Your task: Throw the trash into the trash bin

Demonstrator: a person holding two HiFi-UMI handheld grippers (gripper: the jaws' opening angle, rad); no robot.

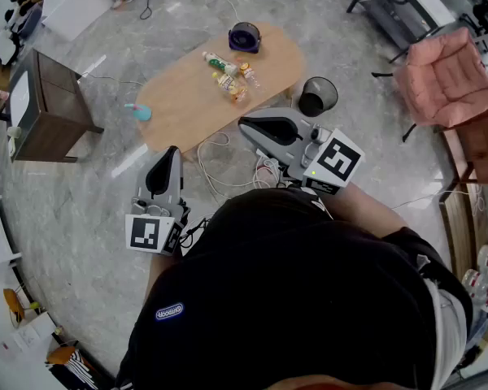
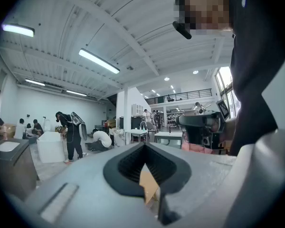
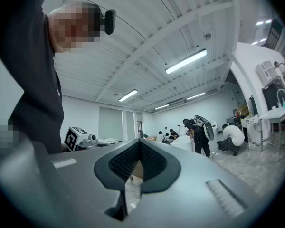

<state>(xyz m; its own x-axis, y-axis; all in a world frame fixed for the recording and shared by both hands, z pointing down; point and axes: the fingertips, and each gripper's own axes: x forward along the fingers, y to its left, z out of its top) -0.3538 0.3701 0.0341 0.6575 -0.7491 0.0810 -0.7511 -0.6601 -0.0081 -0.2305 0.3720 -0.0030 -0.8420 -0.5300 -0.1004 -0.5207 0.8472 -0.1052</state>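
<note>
Wooden table [image 1: 179, 108] bears the trash [image 1: 230, 78]; left hand-held gripper [image 1: 172, 153] and right hand-held gripper [image 1: 246, 123], both closed and empty, could shove it off.

Person in a black top [image 1: 309, 299], with grey grippers.
The top bears a small blue oval logo [image 1: 169, 311]; the left gripper [image 1: 172, 151] and right gripper [image 1: 246, 123] each carry a black-and-white marker cube [image 1: 338, 159].

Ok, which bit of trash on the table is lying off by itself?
The teal item at the left edge of the table; the bottle and wrappers cluster near its far end.
</note>
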